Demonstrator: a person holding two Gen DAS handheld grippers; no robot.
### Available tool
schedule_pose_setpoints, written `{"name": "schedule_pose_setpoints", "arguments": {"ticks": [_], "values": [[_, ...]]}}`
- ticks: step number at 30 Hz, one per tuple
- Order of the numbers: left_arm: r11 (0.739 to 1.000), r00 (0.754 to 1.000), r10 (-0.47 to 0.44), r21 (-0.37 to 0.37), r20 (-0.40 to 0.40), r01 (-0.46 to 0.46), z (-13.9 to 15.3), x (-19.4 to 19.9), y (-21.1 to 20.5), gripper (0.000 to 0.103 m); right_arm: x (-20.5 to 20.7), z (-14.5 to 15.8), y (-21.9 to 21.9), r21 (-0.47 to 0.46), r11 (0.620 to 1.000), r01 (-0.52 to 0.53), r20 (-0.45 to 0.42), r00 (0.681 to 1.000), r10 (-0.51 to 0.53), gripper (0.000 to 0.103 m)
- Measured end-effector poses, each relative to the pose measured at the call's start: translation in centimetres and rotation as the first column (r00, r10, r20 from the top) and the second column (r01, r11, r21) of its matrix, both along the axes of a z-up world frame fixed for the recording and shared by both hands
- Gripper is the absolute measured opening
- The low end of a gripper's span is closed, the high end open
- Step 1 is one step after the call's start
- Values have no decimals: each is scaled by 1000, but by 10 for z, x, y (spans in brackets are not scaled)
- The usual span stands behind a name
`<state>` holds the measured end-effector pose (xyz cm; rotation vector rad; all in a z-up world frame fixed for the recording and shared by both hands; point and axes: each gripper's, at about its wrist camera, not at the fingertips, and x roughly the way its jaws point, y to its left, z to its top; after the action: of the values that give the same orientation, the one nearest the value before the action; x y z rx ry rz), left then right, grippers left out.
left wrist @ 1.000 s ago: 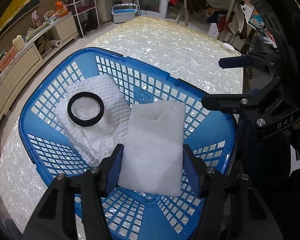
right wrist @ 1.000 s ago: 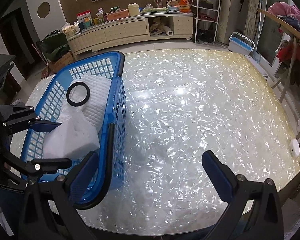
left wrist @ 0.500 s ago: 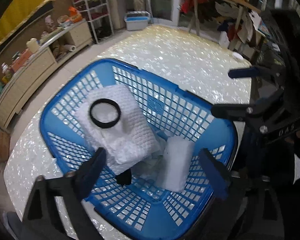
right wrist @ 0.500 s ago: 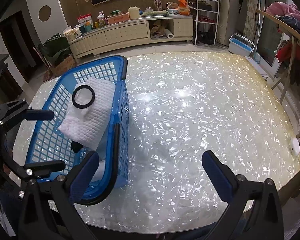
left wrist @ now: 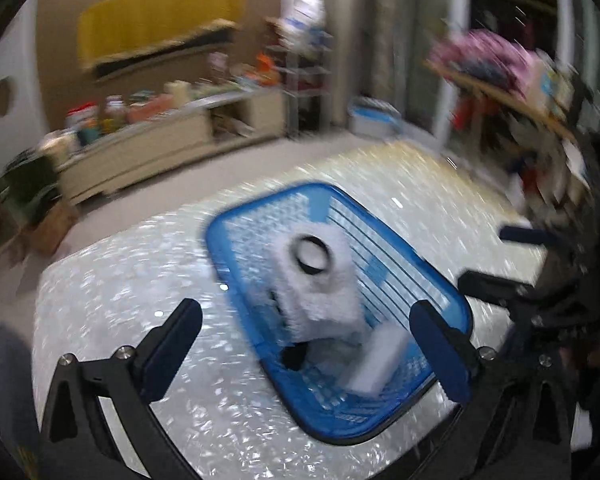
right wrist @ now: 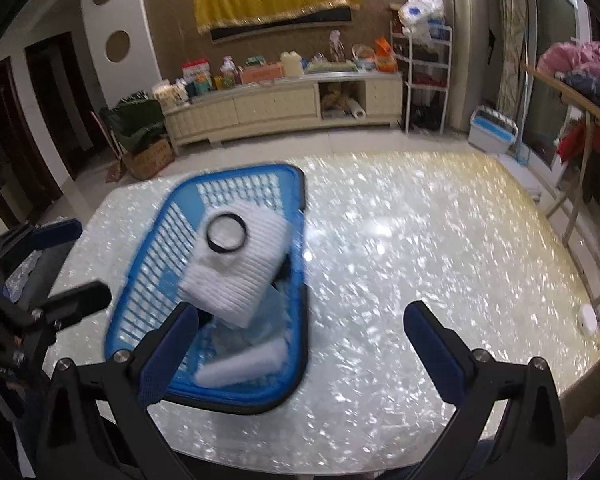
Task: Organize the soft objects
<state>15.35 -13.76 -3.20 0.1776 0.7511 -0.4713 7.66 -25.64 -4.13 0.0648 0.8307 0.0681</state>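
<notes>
We saw heavy motion blur across the whole left wrist view; the blue basket (left wrist: 336, 308) and the shelves at the top of the frame were smeared. The right wrist view was sharper in its upper half, though its basket (right wrist: 224, 280) blurred. Indoor light was even and moderately bright. Glare speckled the pearly tabletop (right wrist: 420, 240). Fisheye bending curved the edges, and corners were black.

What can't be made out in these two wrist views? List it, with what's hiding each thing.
- Small dark object in the blue basket: left wrist view, motion blur; identity unclear.
- Basket floor under the white towel: right wrist view, towel covers it.
- White foam pad: partly hidden by the basket wall in the right wrist view.
- Items on the sideboard: left wrist view, blurred.
</notes>
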Motion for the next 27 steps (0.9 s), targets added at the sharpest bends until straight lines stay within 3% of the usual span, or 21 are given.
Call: {"name": "schedule_pose_setpoints", "arguments": {"ticks": [4, 8, 11, 14, 19, 27], "values": [[984, 985, 159, -89, 71, -152, 17, -20, 31, 103, -9, 18, 20, -5, 1000, -27, 88, 996, 27, 103], [952, 940, 304, -81, 157, -294, 31, -43, 53, 103, -20, 33, 42, -20, 999, -37, 173, 984, 39, 103], [940, 926, 335, -127, 177, -316, 37, -60, 70, 103, -26, 40, 56, -28, 998, -52, 205, 977, 56, 103], [921, 919, 368, -193, 139, -339, 40, -72, 89, 103, -30, 43, 67, -43, 996, -80, 214, 973, 88, 103], [892, 883, 439, -199, 169, -405, 46, -96, 108, 103, -47, 50, 85, -51, 992, -113, 255, 959, 123, 103], [888, 862, 451, -213, 231, -407, 55, -129, 121, 103, -59, 51, 98, -68, 988, -140, 278, 948, 153, 103]]}}
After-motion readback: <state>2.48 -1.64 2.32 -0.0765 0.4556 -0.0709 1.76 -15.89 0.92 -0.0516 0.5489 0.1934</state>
